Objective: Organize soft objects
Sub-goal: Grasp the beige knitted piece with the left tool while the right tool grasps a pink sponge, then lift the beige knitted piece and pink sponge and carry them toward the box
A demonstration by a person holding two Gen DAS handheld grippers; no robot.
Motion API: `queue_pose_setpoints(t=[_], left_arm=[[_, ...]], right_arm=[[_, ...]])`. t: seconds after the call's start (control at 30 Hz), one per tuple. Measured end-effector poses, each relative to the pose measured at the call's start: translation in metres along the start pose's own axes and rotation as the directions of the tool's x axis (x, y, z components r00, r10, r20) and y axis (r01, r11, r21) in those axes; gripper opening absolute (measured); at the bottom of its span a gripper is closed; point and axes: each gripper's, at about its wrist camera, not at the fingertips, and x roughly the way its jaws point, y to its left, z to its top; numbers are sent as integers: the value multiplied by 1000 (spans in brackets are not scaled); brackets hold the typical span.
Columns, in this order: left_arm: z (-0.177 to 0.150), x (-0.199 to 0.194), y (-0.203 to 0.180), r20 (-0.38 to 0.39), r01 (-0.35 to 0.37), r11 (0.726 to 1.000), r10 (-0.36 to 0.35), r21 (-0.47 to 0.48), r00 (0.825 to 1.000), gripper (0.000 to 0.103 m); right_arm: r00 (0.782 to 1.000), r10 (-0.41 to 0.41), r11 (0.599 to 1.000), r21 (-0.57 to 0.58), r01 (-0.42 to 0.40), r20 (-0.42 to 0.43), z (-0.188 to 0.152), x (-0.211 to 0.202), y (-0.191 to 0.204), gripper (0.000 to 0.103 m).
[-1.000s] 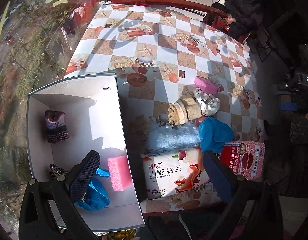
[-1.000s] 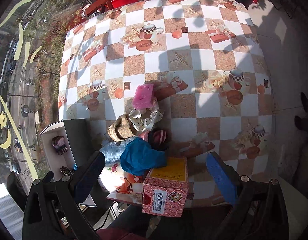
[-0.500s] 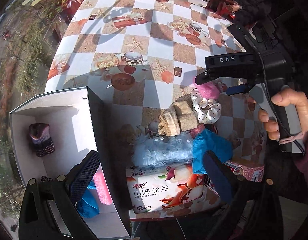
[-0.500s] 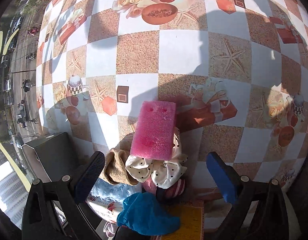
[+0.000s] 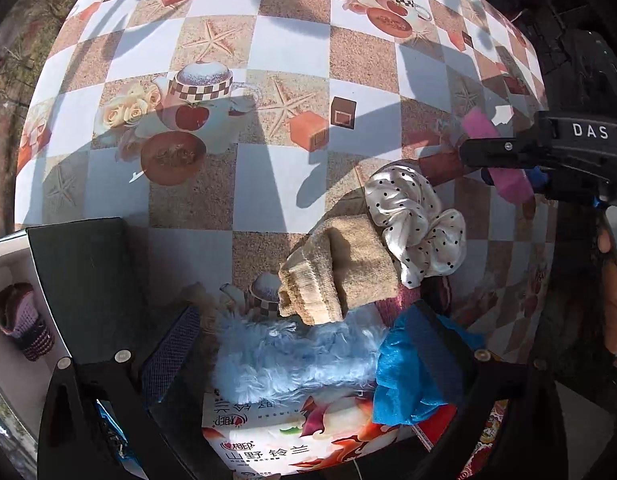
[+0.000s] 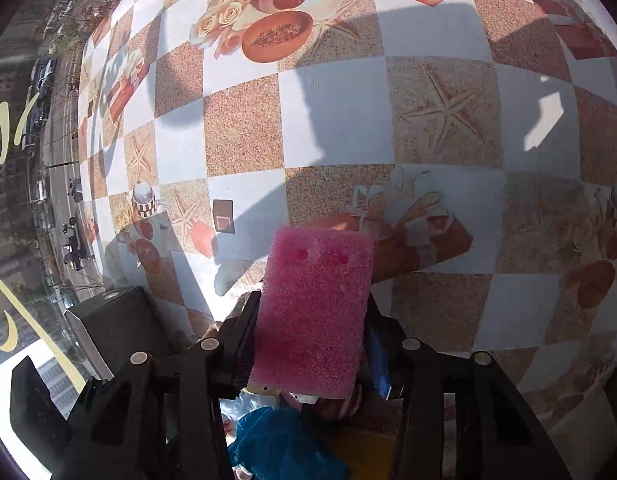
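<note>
Right gripper [image 6: 310, 332] clamped on pink sponge [image 6: 314, 312] — held between fingers, left gripper [image 5: 304, 344] spread wide.

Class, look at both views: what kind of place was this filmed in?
Probably a home balcony or sunroom: a table with a printed checkered cloth, a window overlooking a street with cars far below, and a tissue pack on the table.

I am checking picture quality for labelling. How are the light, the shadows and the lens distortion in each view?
Left wrist view: hard sunlight, dark sharp shadows across the tablecloth, squares bent by the fisheye, the box partly overexposed. Right wrist view: same strong sun, the pink sponge sharp in the right claw, black corners around the round image.
</note>
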Motion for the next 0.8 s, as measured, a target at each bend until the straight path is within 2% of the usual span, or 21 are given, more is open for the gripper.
queue_pose_setpoints(t=[0.1,0.33,0.4,0.43,0.47,0.5,0.53,0.57,0.67,0.8], left_arm=[[6,16,-4,-34,-31,998,32,50,999,103],[20,46,-22,-82,-19,983,34,184,996,97],[24,52,-28,-97,-33,976,55,217,994,89],[25,54,-29,-104,-30,975,54,222,993,72],[26,54,-30,-95,-37,975,58,218,994,60],[26,51,-31,-83,-22,976,41,217,996,49],[27,49,-30,-80,-4,978,22,211,997,34],[27,46,-29,-66,-5,979,19,202,998,28],[22,30,-23,16,-85,982,83,171,996,25],[8,-7,-18,129,-126,982,108,138,986,25]], right_arm=[[999,3,1000,0,-3,41,-14,-22,-14,48],[995,71,995,68,-75,67,-54,-47,-47,48],[993,82,992,88,-89,80,-66,-51,-52,48],[993,83,991,95,-92,89,-71,-54,-55,48],[991,83,990,103,-93,102,-76,-58,-60,48],[990,84,989,111,-96,115,-82,-61,-62,48],[988,88,987,122,-103,128,-86,-64,-63,48],[986,91,985,130,-109,138,-91,-66,-65,48],[981,62,986,140,-88,182,-104,-74,-65,48],[969,-9,990,137,-26,246,-120,-87,-63,48]])
